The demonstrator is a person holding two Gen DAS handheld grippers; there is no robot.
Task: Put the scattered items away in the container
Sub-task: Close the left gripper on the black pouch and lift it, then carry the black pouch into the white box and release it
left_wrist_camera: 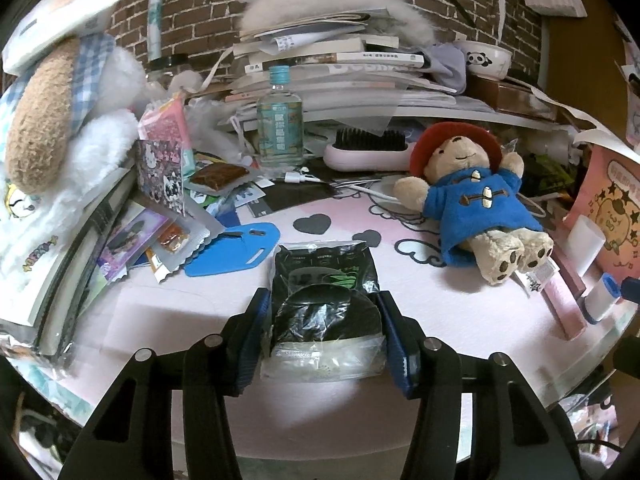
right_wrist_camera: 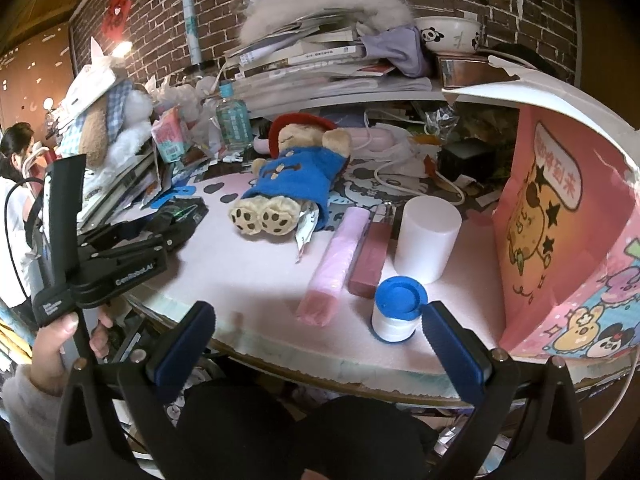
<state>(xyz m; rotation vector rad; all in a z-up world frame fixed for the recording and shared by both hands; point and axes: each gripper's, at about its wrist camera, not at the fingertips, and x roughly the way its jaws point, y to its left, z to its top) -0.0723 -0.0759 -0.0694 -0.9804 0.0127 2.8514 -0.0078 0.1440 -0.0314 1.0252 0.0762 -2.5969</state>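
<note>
Black packet clamped in left gripper fingers, contents unclear (possibly a mask), right gripper released.

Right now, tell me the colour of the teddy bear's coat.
Blue, with toggle buttons, on the teddy bear; the left wrist view shows it best.

You can read "GenRoboAI" in white on the left gripper. The print on the bottle label and the pink bag is too unclear to make out.
</note>
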